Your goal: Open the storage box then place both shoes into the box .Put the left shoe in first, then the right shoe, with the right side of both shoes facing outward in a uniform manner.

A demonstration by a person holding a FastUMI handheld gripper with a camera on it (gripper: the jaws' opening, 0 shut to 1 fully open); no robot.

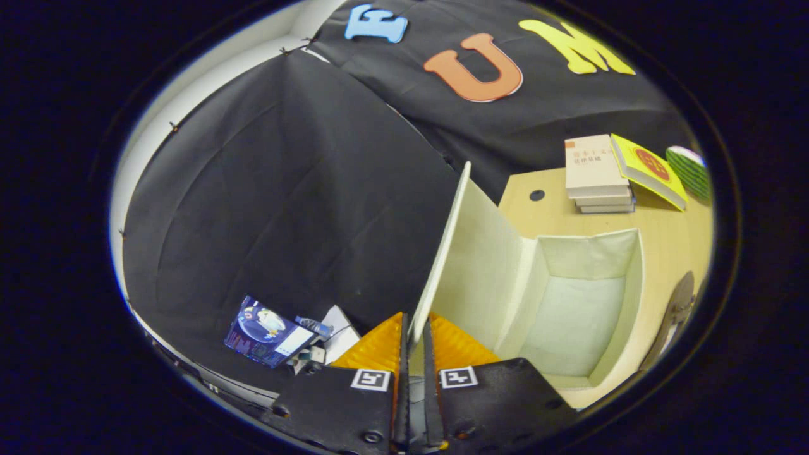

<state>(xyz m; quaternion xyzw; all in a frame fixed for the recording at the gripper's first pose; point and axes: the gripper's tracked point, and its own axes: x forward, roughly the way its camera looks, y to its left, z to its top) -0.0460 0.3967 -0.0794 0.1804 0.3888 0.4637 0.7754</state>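
Far left, past the black cloth wall, I see a blue carton (268, 332) lying tilted with some small clutter beside it that I cannot make out. My tongs (415, 344) are narrow, both fingers pressing on the lower edge of the storage box lid (442, 253), which stands raised on edge and runs away from me. To the right of the lid the storage box (622, 303) lies open on the pale wooden worktop (550, 215), its pale interior bare as far as I can see; the near wall is partly hidden behind my right finger. Beyond the box, a stack of books (595, 174) sits with a yellow book (650, 169) leaning on it, and something green striped (690, 169) is cut off. A dark curved shape (675, 316) right of the box may be a shoe; I cannot tell.
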